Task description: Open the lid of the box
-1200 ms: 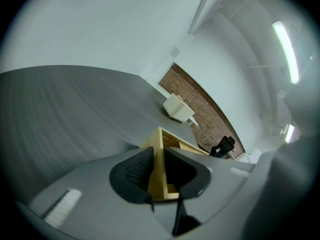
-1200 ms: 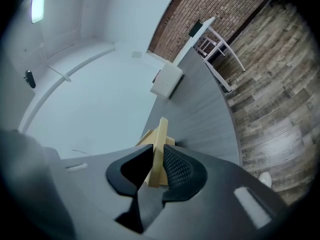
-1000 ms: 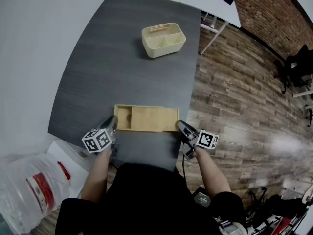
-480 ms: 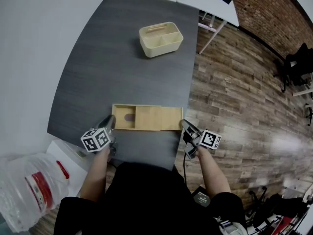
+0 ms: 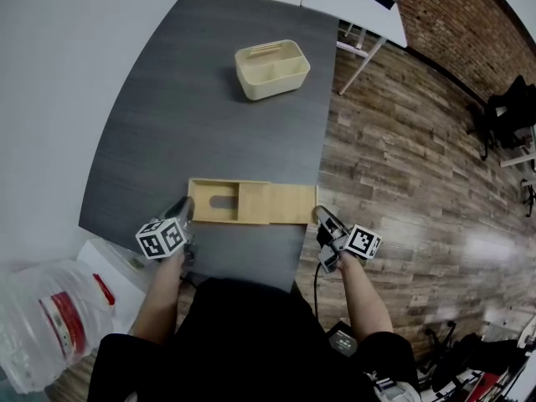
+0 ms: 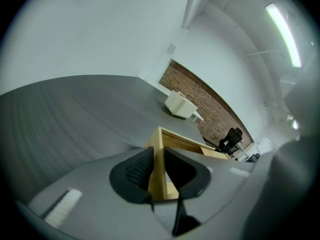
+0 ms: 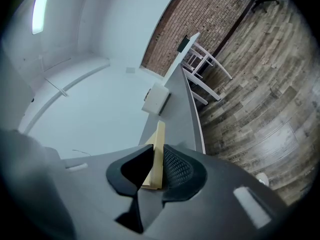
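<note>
Head view: a person in a black top stands at the near edge of a dark grey matte table (image 5: 209, 124) with a tong-like gripper in each hand.
Box: the light wooden rectangular box (image 5: 213, 201) lies lengthwise along the near edge of the table, between the two grippers.
Lid: the flat sliding wooden lid (image 5: 280, 204) is drawn partway to the right, so the left part of the box is uncovered and a dark oval shape shows inside it. The lid's right end sticks out past the box, about level with the table's right edge.
Left gripper: the left gripper (image 5: 186, 210) meets the box's left end. In the left gripper view its jaws (image 6: 159, 156) are only narrowly apart and clenched on the box's thin end wall (image 6: 159, 176). The ribbed black pad (image 6: 137, 169) lies against the wall's outer face, and the other jaw is inside the box.
Right gripper: the right gripper (image 5: 321, 216) meets the lid's right end. In the right gripper view its jaws (image 7: 159, 151) stand just as narrowly and grasp the lid (image 7: 159, 139) edge-on, with the ribbed pad (image 7: 177, 170) flat against one face.
Far end of table: a cream plastic bin with two compartments (image 5: 270, 69) stands well apart from the box.
Surroundings: a wood-plank floor (image 5: 419, 157) runs along the table's right, and a clear plastic water jug with a red label (image 5: 50, 325) sits at lower left.
</note>
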A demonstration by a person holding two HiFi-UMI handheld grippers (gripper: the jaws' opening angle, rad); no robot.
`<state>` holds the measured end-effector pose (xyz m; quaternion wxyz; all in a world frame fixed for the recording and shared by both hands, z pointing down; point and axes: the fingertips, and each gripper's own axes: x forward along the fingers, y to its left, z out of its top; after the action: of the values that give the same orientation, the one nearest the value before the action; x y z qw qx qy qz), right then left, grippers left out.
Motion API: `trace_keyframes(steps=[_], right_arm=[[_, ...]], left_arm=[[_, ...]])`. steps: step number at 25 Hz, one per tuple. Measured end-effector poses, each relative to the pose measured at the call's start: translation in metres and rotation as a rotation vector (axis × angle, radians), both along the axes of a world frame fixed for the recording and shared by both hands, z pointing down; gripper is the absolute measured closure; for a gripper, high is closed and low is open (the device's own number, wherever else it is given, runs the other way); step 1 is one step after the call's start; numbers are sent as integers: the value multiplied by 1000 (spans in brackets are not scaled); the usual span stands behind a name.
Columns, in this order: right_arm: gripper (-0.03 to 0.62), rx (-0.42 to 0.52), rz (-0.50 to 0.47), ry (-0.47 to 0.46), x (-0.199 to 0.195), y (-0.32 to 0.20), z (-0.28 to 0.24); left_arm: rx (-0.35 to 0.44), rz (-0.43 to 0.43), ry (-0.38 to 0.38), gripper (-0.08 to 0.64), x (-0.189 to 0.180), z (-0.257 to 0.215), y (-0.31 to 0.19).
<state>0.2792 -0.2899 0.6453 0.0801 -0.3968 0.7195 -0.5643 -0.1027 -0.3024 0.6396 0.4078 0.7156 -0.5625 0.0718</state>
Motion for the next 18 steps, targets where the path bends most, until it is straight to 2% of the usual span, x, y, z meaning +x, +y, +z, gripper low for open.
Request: trace_keyframes(steps=[3, 6, 9, 11, 15, 18], right_arm=[[528, 7, 2, -32, -1, 0, -2], [528, -34, 19, 14, 6, 4, 6], [528, 18, 1, -69, -5, -1, -5], [528, 40, -9, -82, -6, -4, -8], [529, -8, 11, 29, 12, 1, 4], [529, -7, 30, 32, 19, 1, 3]], left_arm=[[6, 23, -46, 495, 1, 0, 0], [13, 50, -97, 495, 2, 0, 0], [16, 62, -112, 495, 2, 1, -1], [11, 59, -108, 495, 2, 1, -1], [-5, 45, -92, 495, 3, 2, 0], [-21, 49, -114, 495, 2, 2, -1]])
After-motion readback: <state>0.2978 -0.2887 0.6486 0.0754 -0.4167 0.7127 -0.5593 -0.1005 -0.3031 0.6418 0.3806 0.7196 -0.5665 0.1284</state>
